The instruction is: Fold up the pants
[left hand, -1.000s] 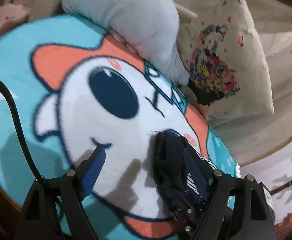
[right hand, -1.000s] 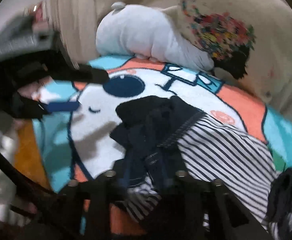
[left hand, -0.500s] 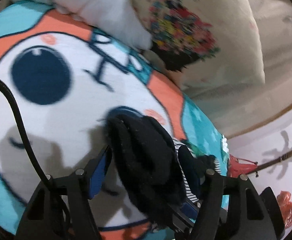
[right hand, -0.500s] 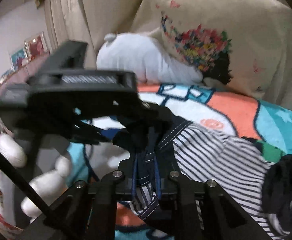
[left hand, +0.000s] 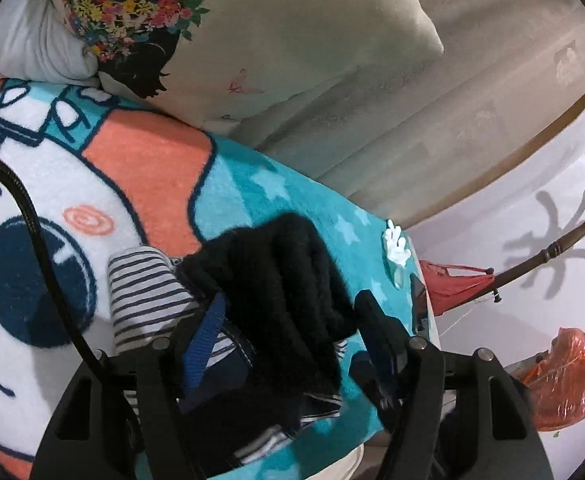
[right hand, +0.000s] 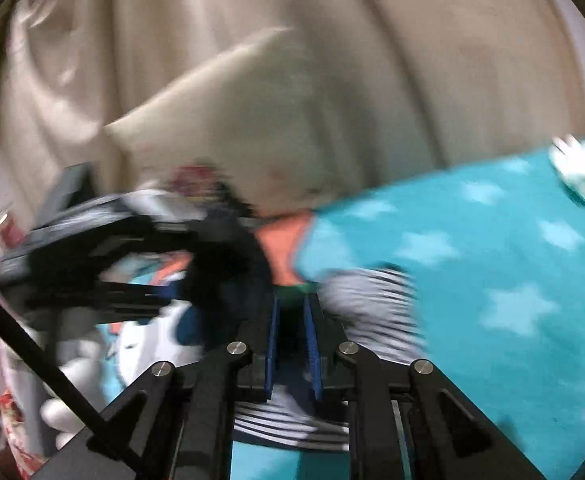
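The pants (left hand: 148, 300), striped with a dark bunched end, are lying lower centre of the left view on the cartoon blanket (left hand: 140, 168). The left gripper (left hand: 288, 320) is standing wide apart around the dark bunch, not clamping it. The right gripper (right hand: 292, 320) is showing a narrow gap; blur hides any grip. The fabric is looking soft and light; taking the hem edges seems best.
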A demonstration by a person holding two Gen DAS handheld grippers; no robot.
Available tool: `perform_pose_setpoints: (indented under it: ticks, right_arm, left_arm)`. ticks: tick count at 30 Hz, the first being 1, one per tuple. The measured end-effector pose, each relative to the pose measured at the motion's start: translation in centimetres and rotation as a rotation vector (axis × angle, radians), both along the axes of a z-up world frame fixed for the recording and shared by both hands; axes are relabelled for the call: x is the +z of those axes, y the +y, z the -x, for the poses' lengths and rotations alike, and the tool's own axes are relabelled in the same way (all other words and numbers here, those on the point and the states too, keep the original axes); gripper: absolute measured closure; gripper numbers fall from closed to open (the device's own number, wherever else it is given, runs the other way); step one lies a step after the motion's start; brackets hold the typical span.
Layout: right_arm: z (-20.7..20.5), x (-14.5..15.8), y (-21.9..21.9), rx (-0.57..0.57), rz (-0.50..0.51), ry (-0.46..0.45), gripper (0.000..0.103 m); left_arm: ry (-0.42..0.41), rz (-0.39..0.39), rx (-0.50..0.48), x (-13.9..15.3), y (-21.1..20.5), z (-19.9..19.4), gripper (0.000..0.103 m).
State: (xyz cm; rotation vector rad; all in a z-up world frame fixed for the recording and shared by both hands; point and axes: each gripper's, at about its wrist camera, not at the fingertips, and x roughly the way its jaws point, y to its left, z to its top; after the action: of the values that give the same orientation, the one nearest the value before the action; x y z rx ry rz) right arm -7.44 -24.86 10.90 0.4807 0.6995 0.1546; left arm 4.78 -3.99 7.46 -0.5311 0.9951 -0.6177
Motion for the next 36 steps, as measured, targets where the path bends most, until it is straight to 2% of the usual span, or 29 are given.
perform_pose_setpoints:
  ticks: [2, 3, 5, 6, 7, 8, 11, 15, 17, 18, 19, 21, 27, 30, 31, 33, 36]
  right_arm:
    - [0.5, -0.8, -2.5, -0.070, -0.006, 0.046, 0.088]
    - [0.8, -0.6, -3.5, -0.089, -0.012, 0.038, 0.085]
    - [0.8, 0.0, -4.0, -0.076, -0.016, 0.009, 0.062]
    - [0.6, 0.3, -3.8, -0.049, -0.017, -0.004, 0.040]
    - [0.2, 0.5, -3.3, -0.006, -0.024, -0.013, 0.032]
    - [-0.6, 0.5, -2.3, 0.051, -0.035, -0.012, 0.032]
    - [-2.5, 0.0, 0.4, 0.123, -0.009, 0.042, 0.032]
    - [-5.4, -1.8, 2.4, 0.154, -0.055, 0.101, 0.034]
    - [-6.6, -2.5, 2.3, 0.126, -0.092, 0.109, 0.058]
    - [-6.6, -2.9, 2.1, 0.117, -0.115, 0.116, 0.081]
    - [-6.7, -3.1, 1.7, 0.119, -0.158, 0.116, 0.085]
    - [-6.0, -3.0, 1.1, 0.107, -0.203, 0.087, 0.087]
    - [-2.0, -1.6, -0.2, 0.040, -0.160, 0.062, 0.087]
    - [-0.6, -2.7, -1.0, 0.001, -0.128, 0.117, 0.084]
    - [-0.4, -3.3, -1.3, -0.007, -0.124, 0.142, 0.079]
    - [-0.1, -3.7, -2.1, -0.001, -0.155, 0.164, 0.076]
    - [0.5, -1.0, -2.5, -0.029, -0.104, 0.086, 0.074]
  left_arm:
    - [-0.014, -0.017, 0.025, 0.1, 0.7, 0.4, 0.037]
    - [-0.024, -0.032, 0.051, 0.1, 1.4, 0.7, 0.037]
    - [-0.025, -0.042, 0.087, 0.2, 2.0, 0.9, 0.037]
    - [-0.020, -0.036, 0.102, 0.2, 2.6, 1.0, 0.037]
    - [-0.013, -0.026, 0.119, 0.1, 3.2, 1.1, 0.037]
    - [-0.010, -0.020, 0.138, 0.2, 4.0, 1.3, 0.037]
    - [-0.028, -0.031, 0.173, 0.8, 5.0, 1.9, 0.037]
    - [-0.048, -0.042, 0.184, 1.1, 5.7, 2.7, 0.037]
    - [-0.049, -0.047, 0.187, 0.9, 5.9, 2.9, 0.036]
    - [-0.047, -0.049, 0.186, 0.9, 6.0, 3.0, 0.036]
    - [-0.046, -0.052, 0.186, 0.9, 6.2, 3.2, 0.036]
    - [-0.047, -0.056, 0.188, 0.5, 6.1, 3.3, 0.036]
    - [-0.062, -0.093, 0.142, -0.4, 4.1, 3.6, 0.036]
    - [-0.060, -0.112, 0.085, -1.4, 2.1, 3.6, 0.036]
    - [-0.058, -0.117, 0.067, -1.9, 1.5, 3.6, 0.036]
    - [-0.042, -0.141, 0.043, -3.1, 0.3, 3.5, 0.036]
    - [0.016, -0.170, 0.021, -5.5, -0.6, 2.9, 0.036]
